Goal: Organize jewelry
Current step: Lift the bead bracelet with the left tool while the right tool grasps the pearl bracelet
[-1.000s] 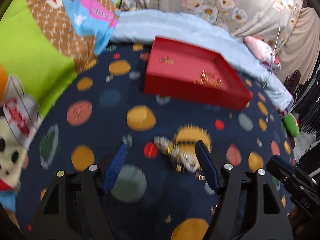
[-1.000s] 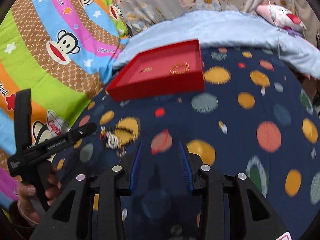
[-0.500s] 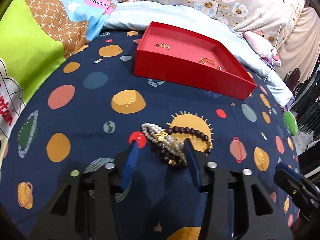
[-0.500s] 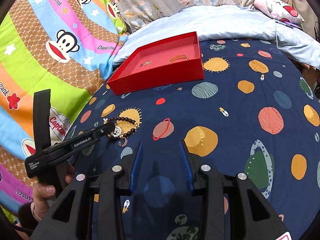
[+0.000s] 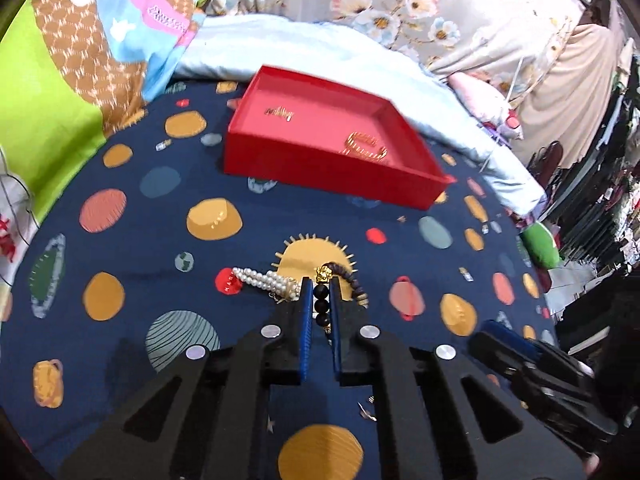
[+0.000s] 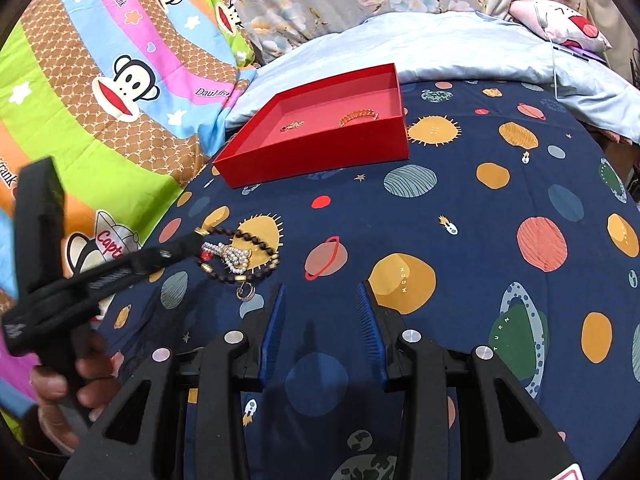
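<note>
Closed since the earlier frame: left gripper point(image 5: 320, 304), jaws just drawn together onto the dark bead bracelet point(image 5: 322, 309), presumably for transfer to the tray. Pearl bracelet point(image 5: 266, 280) just left of the pads, flat on the planet-print sheet point(image 5: 132, 184). Beyond, red tray point(image 5: 332, 168) with two gold pieces inside. Far right, right gripper point(image 6: 322, 320) apart, empty, idle. Bedroom setting; cartoon quilt, floral cloth behind.

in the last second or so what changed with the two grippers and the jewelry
The left gripper moved in over the tangled pile and its jaws have just been closing; they now pinch the dark bead bracelet, with the pearl bracelet lying beside. The right gripper stayed put, half open and empty. The red tray and its two gold pieces are unchanged.
</note>
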Action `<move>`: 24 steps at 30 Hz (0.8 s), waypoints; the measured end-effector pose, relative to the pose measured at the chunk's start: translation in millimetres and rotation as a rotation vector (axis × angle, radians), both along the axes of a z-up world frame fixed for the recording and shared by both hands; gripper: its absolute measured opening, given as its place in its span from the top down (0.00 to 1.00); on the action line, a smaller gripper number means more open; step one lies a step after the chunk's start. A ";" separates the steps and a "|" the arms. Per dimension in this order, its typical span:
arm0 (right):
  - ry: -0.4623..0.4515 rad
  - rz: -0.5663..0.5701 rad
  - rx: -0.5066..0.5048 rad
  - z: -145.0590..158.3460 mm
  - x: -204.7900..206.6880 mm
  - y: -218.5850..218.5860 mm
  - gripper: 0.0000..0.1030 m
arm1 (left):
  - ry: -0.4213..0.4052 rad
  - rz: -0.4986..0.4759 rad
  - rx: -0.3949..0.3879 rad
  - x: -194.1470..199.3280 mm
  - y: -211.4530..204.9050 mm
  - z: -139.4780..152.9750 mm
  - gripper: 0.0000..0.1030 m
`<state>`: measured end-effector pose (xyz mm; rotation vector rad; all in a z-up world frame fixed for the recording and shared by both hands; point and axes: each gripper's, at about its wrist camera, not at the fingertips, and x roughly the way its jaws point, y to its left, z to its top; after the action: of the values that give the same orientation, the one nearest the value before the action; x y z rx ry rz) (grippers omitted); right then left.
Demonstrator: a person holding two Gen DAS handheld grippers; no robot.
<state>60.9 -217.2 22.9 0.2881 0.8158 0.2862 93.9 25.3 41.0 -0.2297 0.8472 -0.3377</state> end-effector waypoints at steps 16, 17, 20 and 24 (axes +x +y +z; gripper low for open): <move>-0.001 0.110 -0.002 -2.1 6.4 45.8 0.65 | 0.020 0.098 0.062 -27.6 55.7 2.3 0.93; -0.009 0.126 -0.013 -1.8 9.9 53.4 0.65 | 0.027 0.104 0.064 -27.8 58.8 -1.3 0.93; -0.024 0.156 -0.031 -0.6 20.3 68.8 0.65 | 0.056 0.126 0.065 -27.3 68.3 -13.4 0.93; -0.044 0.190 -0.047 0.5 38.0 87.4 0.65 | 0.084 0.139 0.066 -26.1 76.5 -25.5 0.93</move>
<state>98.9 -129.7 23.4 0.1598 0.8069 0.4488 67.8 101.9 15.5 -0.2412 0.9184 -0.1703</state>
